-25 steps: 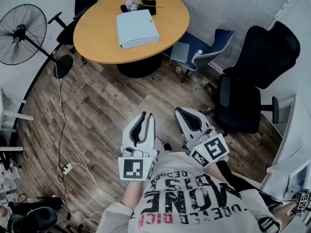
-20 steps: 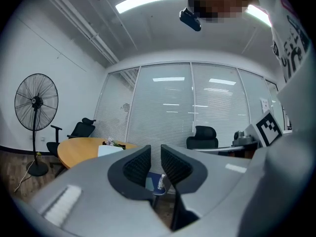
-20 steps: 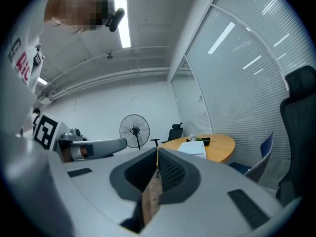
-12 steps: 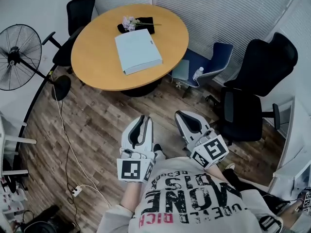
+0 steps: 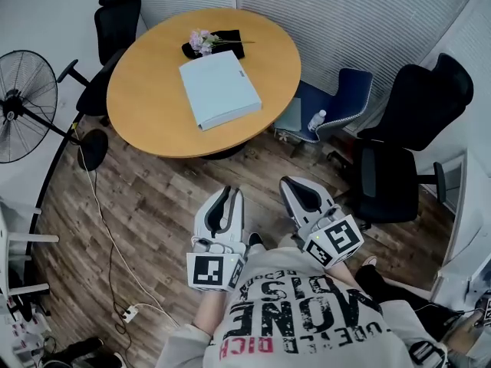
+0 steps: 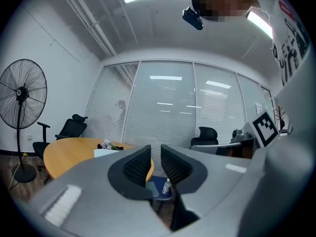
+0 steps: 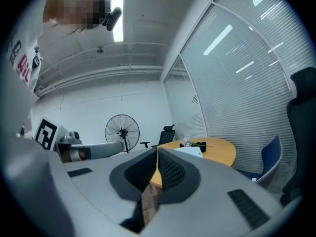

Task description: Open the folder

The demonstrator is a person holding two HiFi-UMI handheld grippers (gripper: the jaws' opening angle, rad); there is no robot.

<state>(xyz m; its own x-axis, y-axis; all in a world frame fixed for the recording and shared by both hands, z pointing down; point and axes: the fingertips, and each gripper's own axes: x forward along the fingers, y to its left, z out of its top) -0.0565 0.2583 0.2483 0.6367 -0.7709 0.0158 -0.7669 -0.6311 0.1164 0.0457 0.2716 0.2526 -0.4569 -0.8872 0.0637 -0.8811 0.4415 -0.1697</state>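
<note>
Our left gripper [image 5: 228, 192] shows its jaws a little apart, nothing between them. Our right gripper [image 5: 290, 182] has its tips pressed together, empty too. Both point level above the wood floor [image 5: 161, 198], side by side. Well ahead of both, the pale blue folder [image 5: 219, 88] lies closed and flat on the round table [image 5: 142, 90], just beside some flowers [image 5: 201, 40].

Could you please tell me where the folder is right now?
In the head view, the folder lies flat on the round wooden table, top centre, just this side of the flowers.
</note>
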